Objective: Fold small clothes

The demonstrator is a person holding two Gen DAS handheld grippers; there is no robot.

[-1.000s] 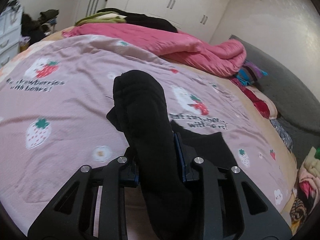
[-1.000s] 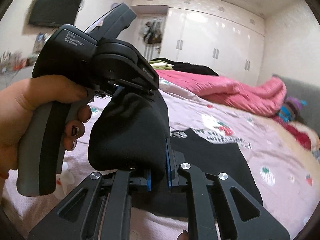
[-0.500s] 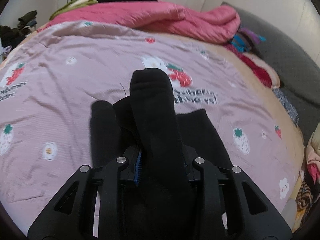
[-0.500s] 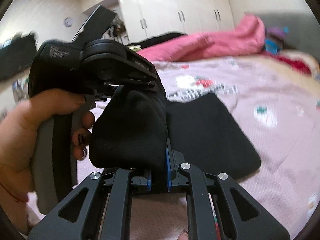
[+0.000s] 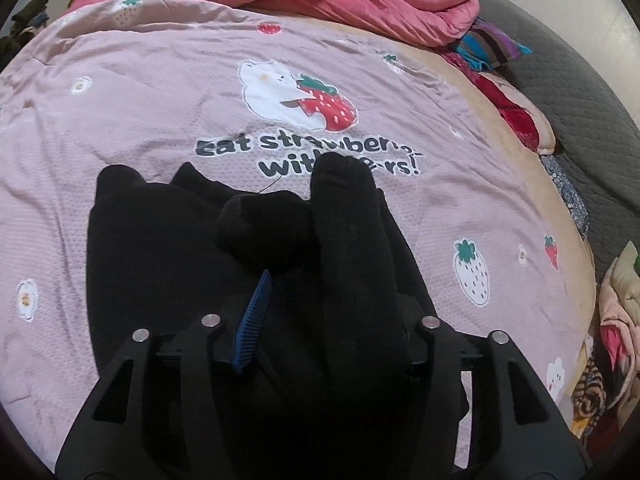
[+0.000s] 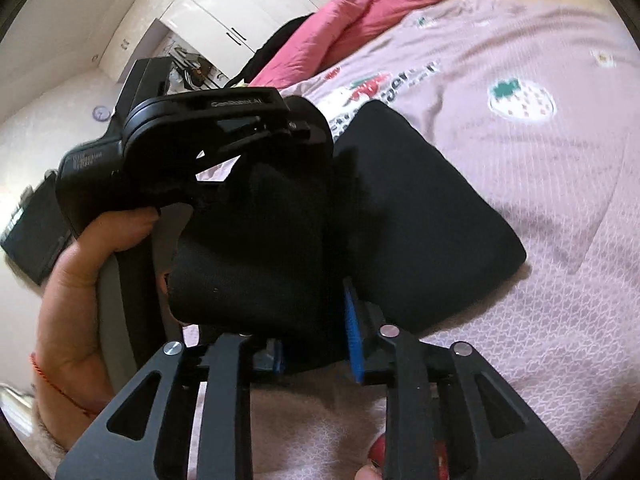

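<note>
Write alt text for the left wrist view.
The left gripper, its fingers apart, has been opening around a black sock lying over a folded black garment on a pink strawberry-print bedspread.

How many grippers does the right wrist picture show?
2: right gripper at bottom, left gripper upper left in a hand. Both jaws have just been opening, black sock between.
</note>
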